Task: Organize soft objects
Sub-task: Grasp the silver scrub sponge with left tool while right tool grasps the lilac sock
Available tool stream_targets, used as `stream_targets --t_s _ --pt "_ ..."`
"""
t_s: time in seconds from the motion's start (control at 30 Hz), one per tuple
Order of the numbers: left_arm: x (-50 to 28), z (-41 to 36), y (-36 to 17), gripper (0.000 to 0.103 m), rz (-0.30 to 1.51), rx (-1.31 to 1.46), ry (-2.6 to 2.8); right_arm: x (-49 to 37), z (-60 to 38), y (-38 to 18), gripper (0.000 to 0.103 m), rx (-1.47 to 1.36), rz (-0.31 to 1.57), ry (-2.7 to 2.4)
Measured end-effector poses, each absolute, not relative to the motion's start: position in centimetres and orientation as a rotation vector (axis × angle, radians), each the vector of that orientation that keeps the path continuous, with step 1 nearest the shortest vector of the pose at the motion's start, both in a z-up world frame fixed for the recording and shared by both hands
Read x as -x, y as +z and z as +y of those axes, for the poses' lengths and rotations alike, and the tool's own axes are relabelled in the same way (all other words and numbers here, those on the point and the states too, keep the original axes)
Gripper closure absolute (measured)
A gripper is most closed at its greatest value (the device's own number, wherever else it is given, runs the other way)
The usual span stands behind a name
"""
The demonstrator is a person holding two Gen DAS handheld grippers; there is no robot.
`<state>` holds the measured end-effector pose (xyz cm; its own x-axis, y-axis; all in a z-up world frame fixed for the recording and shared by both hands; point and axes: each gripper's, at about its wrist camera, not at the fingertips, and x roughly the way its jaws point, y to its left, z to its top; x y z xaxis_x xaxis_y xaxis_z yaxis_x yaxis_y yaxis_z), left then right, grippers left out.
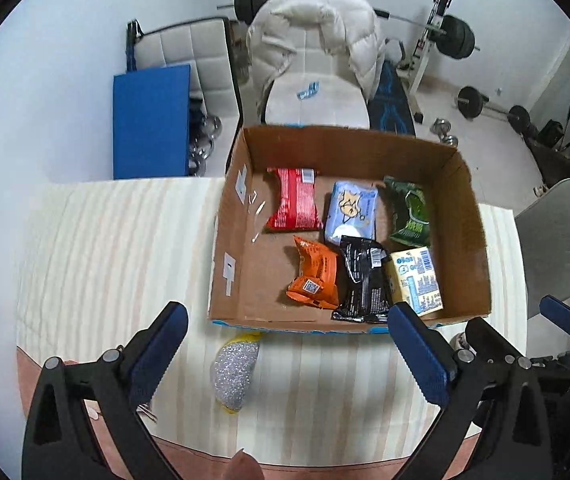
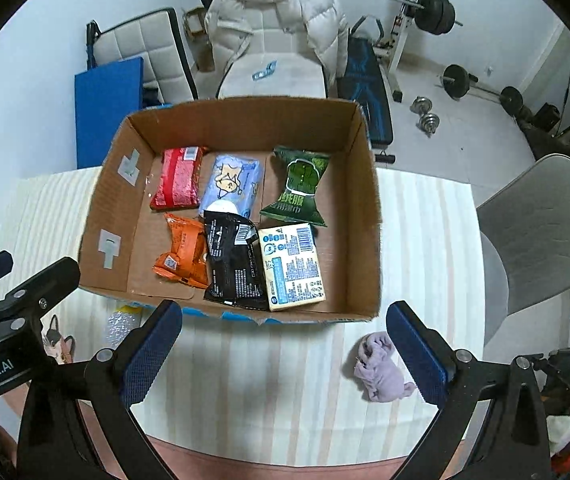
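A striped tablecloth (image 2: pixel 277 368) carries, left to right, a silver sponge (image 1: pixel 234 368) between the left gripper's (image 1: pixel 285 356) spread fingers, a cardboard box (image 2: pixel 369 216) of 6 packets, and a lilac cloth (image 2: pixel 379 370) by the right gripper (image 2: pixel 283 354), also agape.

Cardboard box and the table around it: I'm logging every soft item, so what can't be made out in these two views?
- Silver sponge: its far end is tucked against the cardboard box; in the right wrist view it is blurred.
- Blue tissue pack: its near end lies under the black packet.
- Small print on the yellow pack: too small to read.
- Purple cloth: partly behind a right gripper finger; outside the left wrist view.
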<state>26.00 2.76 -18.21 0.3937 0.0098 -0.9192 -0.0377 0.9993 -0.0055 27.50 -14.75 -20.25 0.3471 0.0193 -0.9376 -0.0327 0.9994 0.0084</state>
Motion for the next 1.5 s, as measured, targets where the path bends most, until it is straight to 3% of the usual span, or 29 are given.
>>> stream_targets --t_s 0.3,0.5,0.77,1.07,1.2,1.4,1.43,1.47,1.5 --pt "-24.0 3.2 -16.2 0.000 1.120 0.028 0.021 -24.8 -14.9 -17.7 0.000 -0.038 1.162 0.057" --pt "-22.7 5.5 -19.4 0.000 1.179 -0.012 0.080 -23.2 -17.5 -19.6 0.000 -0.099 1.219 0.027" --pt "-23.1 8.3 -31.2 0.000 1.444 -0.022 0.093 -23.3 -24.0 -29.5 0.000 -0.059 1.459 -0.107" --pt "-23.7 9.0 -39.6 0.000 1.596 -0.015 0.107 -24.6 -26.7 -39.9 0.001 -0.067 1.627 -0.127" --pt "-24.0 8.8 -41.0 0.000 1.613 -0.018 0.101 -24.2 -26.9 -41.8 0.056 -0.097 1.654 -0.167" --pt "-23.9 7.9 -41.8 0.007 1.599 -0.037 0.087 -22.1 -26.9 -42.0 0.057 -0.322 1.713 -0.130" --pt "-23.7 7.9 -41.8 0.012 1.597 -0.034 0.083 -21.6 -26.6 -42.1 0.057 -0.363 1.731 -0.114" --pt "-23.6 7.9 -41.9 0.027 1.598 -0.032 0.080 -21.2 -26.4 -42.2 0.057 -0.396 1.741 -0.096" --pt "-23.4 8.0 -41.8 0.036 1.602 -0.016 0.068 -20.8 -26.1 -42.3 0.056 -0.428 1.748 -0.080"
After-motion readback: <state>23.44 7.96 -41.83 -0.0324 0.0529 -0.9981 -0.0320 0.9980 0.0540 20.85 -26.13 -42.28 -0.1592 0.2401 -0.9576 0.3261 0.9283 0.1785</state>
